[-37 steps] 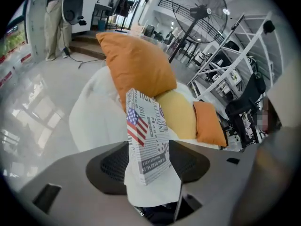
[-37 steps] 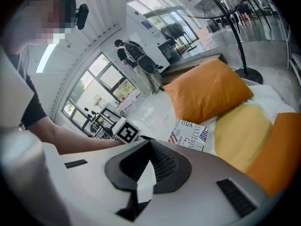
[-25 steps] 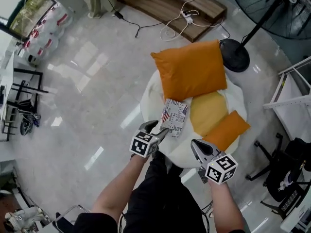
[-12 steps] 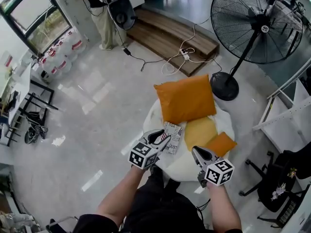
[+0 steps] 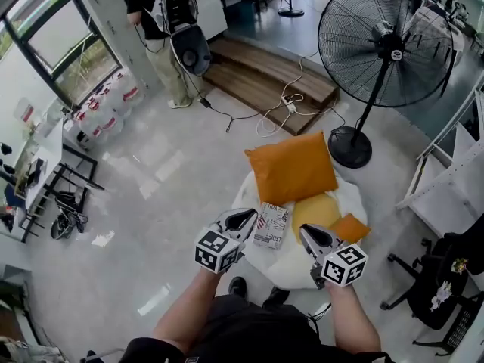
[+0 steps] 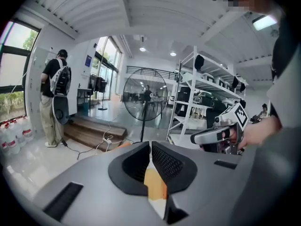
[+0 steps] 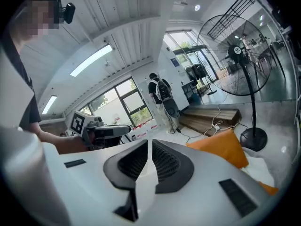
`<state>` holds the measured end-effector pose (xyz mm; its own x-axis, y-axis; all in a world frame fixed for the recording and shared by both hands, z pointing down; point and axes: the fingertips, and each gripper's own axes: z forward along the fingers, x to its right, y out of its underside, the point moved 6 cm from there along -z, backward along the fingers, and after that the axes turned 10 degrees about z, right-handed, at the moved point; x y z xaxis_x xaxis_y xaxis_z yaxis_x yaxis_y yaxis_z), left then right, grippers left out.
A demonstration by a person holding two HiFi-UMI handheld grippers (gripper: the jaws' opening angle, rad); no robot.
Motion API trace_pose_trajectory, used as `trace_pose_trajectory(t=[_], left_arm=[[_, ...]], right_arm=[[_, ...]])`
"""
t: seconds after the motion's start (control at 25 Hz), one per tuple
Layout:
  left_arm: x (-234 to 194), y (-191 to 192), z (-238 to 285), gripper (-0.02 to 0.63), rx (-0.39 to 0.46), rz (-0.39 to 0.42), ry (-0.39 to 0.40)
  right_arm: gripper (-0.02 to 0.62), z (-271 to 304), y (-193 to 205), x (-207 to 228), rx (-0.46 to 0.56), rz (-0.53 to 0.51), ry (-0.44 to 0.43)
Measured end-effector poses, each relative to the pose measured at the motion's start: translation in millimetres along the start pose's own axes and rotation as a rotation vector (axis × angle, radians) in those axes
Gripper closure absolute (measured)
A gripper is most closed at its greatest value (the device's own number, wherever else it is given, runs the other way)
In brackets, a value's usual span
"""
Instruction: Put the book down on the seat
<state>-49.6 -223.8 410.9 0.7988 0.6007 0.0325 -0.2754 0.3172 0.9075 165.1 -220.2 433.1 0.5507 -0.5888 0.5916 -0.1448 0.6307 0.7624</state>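
The book [image 5: 271, 225], with a patterned cover, lies flat on the white round seat [image 5: 249, 191], below a big orange cushion [image 5: 293, 169]. My left gripper [image 5: 246, 219] hovers just left of the book, apart from it; its jaws are closing, nearly together, with nothing between them. My right gripper [image 5: 308, 234] is to the book's right, over the seat's front edge, jaws together and empty. The left gripper view shows its own jaws [image 6: 150, 147] tip to tip and the right gripper [image 6: 218, 134] beyond. The right gripper view shows its jaws [image 7: 150, 145] together and the left gripper [image 7: 101, 130].
A yellow cushion [image 5: 315, 210] and a small orange cushion [image 5: 349, 228] lie on the seat's right side. A large standing fan [image 5: 389, 48] is behind it. Cables lie near a wooden platform [image 5: 265, 74]. A person [image 5: 168, 29] stands at the back. White shelving [image 5: 454, 180] and a black chair [image 5: 439, 278] are on the right.
The left jaws have gone from open beside the book to nearly together. Both grippers have drawn back from the seat, and the head view has risen, showing more of the room.
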Motion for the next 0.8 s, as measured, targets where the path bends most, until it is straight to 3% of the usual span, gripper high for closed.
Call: trace_pose_trajectory(t=[0.2,0.48,0.8], left_arm=[[-2,-13,-12,0.603,0.029,-0.003,0.02],[-16,-13,-57,0.604,0.053,0.007,0.056],[-56,-7,-125,0.604,0.122,0.009,0.017]], right_arm=[[0.577,-13,-3,-19,0.023,-0.046,-0.006],[0.58,-13,-5,-51,0.097,-0.084,0.066],[0.58,28,-11,-125,0.122,-0.159,0.071]])
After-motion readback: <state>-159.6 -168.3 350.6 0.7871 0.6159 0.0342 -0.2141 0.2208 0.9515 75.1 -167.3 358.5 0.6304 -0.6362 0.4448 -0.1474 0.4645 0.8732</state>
